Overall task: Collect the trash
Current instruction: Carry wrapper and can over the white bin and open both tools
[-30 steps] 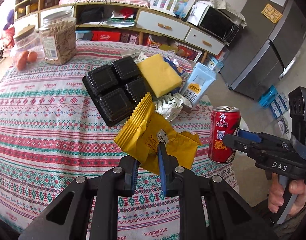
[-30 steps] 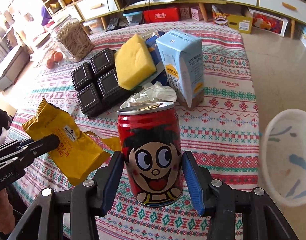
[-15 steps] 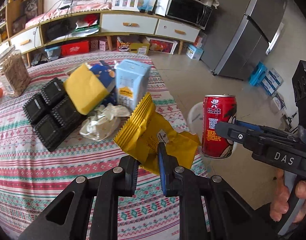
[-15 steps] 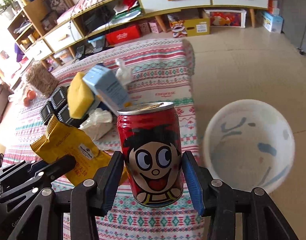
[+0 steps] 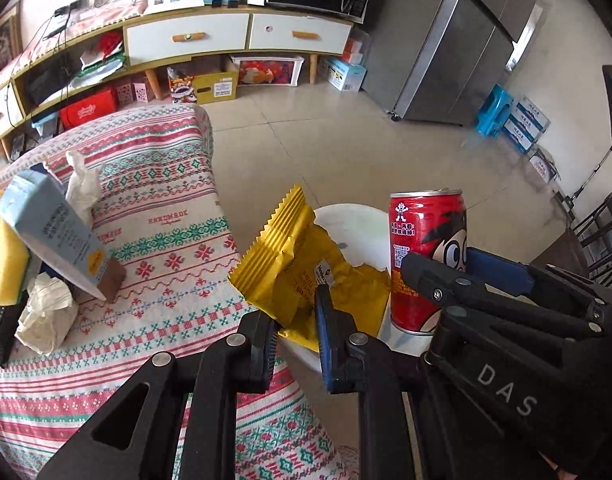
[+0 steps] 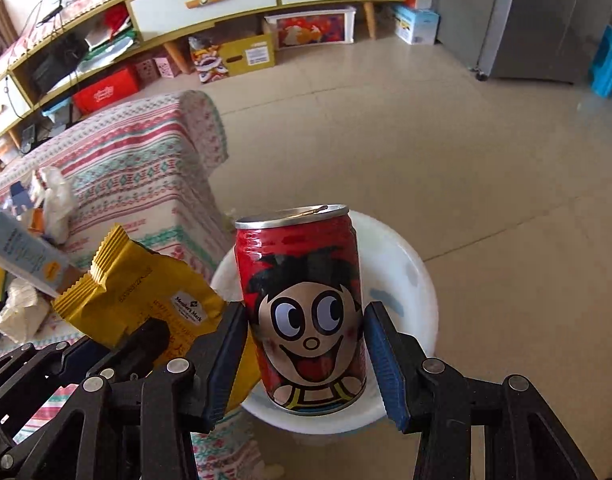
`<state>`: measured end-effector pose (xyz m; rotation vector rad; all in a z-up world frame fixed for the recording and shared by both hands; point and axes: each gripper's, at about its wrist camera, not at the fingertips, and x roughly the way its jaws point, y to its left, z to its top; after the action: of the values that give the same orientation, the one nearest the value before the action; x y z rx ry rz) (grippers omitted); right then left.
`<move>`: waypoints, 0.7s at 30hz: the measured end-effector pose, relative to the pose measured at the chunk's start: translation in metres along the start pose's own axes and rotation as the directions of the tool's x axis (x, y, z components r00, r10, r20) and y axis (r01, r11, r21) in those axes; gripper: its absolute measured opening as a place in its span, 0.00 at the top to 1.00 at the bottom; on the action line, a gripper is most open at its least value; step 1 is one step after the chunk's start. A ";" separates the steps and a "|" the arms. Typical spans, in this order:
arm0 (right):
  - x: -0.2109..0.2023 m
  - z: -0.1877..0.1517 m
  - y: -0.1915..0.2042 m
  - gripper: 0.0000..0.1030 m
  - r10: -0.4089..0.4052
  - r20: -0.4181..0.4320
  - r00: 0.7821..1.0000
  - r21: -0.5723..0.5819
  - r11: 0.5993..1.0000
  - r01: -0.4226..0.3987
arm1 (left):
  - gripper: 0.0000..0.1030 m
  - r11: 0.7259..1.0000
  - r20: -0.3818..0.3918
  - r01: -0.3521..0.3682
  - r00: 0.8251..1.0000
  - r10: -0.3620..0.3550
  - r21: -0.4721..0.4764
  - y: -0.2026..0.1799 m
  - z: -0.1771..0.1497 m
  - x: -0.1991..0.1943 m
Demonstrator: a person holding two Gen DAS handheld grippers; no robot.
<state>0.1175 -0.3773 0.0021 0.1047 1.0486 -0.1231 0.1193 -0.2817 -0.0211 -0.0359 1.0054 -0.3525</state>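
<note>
My left gripper (image 5: 295, 320) is shut on a torn yellow snack wrapper (image 5: 289, 264), held above the rim of a white trash bin (image 5: 354, 224) on the floor. My right gripper (image 6: 306, 348) is shut on a red drink can (image 6: 301, 304) with a cartoon face, held upright over the same bin (image 6: 422, 292). The can (image 5: 426, 256) also shows in the left wrist view, right of the wrapper. The wrapper (image 6: 137, 296) shows left of the can in the right wrist view.
The table with a striped patterned cloth (image 5: 153, 216) is to the left. On it lie a blue carton (image 5: 53, 236), crumpled tissues (image 5: 45, 312) and a yellow sponge (image 5: 1, 260). A low cabinet (image 5: 225, 36) and a grey fridge (image 5: 458, 40) stand behind.
Both grippers have swung right, off the table's edge, carrying the wrapper and the can over the white bin. Neither grip has changed.
</note>
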 end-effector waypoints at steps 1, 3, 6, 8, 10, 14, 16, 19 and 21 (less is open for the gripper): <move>0.004 0.002 -0.003 0.49 -0.011 -0.010 1.000 0.005 1.000 0.011 | 0.82 1.000 -0.004 0.000 1.000 0.000 0.000 -0.001 0.001 0.005; 0.012 0.002 -0.008 0.48 -0.006 -0.035 0.999 0.017 1.000 0.007 | 0.82 1.000 -0.022 0.001 1.000 -0.001 -0.013 0.000 0.003 0.017; 0.026 0.002 -0.011 0.48 0.022 -0.080 0.997 0.040 0.999 -0.019 | 0.82 1.000 -0.049 -0.008 0.999 0.006 -0.028 0.002 0.006 0.039; 0.032 0.003 -0.012 0.48 0.022 -0.097 0.995 0.054 0.998 -0.017 | 0.82 0.999 -0.074 -0.014 0.997 0.011 -0.036 0.005 0.010 0.055; 0.040 0.003 -0.014 0.48 0.038 -0.121 0.992 0.076 0.997 -0.029 | 0.81 0.999 -0.104 -0.012 0.995 0.008 -0.041 0.007 0.012 0.068; 0.053 0.002 -0.017 0.48 0.069 -0.167 0.984 0.122 0.991 -0.048 | 0.77 0.999 -0.137 0.006 0.990 -0.013 -0.049 0.014 0.013 0.084; 0.054 0.001 -0.016 0.47 0.069 -0.180 0.981 0.111 0.993 -0.050 | 0.69 0.999 -0.147 -0.009 0.989 0.003 -0.036 0.015 0.014 0.089; 0.051 0.000 -0.020 0.47 0.097 -0.177 0.979 0.135 0.988 -0.074 | 0.49 0.999 -0.131 0.001 0.991 -0.007 -0.044 0.018 0.014 0.086; 0.045 0.001 -0.022 0.47 0.099 -0.158 0.982 0.146 0.986 -0.076 | 0.42 0.999 -0.114 0.011 0.993 -0.015 -0.040 0.019 0.015 0.081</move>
<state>0.1376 -0.4019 -0.0372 0.2913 1.1983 -0.1089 0.1760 -0.2903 -0.0834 -0.0584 1.1259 -0.3497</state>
